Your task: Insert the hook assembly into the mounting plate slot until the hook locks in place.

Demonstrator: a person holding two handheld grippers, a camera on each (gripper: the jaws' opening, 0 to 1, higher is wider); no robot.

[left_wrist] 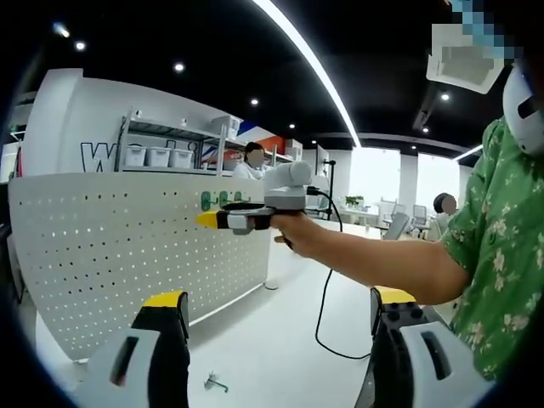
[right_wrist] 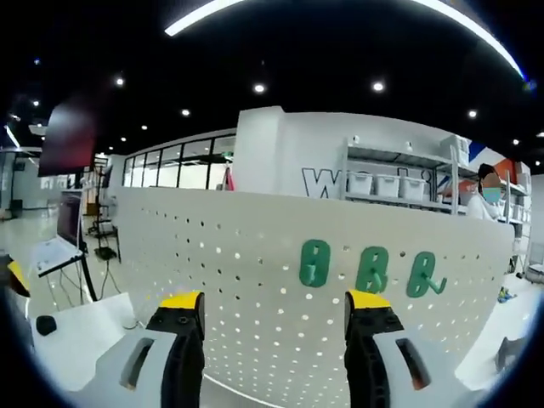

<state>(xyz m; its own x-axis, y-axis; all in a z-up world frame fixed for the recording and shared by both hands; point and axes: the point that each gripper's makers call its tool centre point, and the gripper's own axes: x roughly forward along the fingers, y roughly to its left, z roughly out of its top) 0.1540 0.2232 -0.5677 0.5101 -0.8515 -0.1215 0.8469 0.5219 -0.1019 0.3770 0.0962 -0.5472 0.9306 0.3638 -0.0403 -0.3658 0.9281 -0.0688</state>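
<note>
A white pegboard mounting plate [left_wrist: 127, 255] stands upright on the white table. Three green hook plates [right_wrist: 371, 269] sit in a row on its face, seen small as green plates [left_wrist: 217, 200] in the left gripper view. A small grey metal hook-like piece [left_wrist: 217, 384] lies on the table between my left jaws' bases. My left gripper [left_wrist: 279, 296] is open with nothing in it, well back from the board. A hand holds my right gripper [left_wrist: 212, 219] up near the board's top. In its own view the right gripper [right_wrist: 274, 297] is open and empty, facing the board [right_wrist: 255, 255] below the green plates.
A black cable [left_wrist: 327, 289] hangs from the right gripper down to the table [left_wrist: 272, 340]. The person's arm and green flowered sleeve [left_wrist: 493, 255] fill the right side. Shelves with bins [left_wrist: 161, 153] and seated people lie behind the board. A desk with a laptop [right_wrist: 51, 255] stands far left.
</note>
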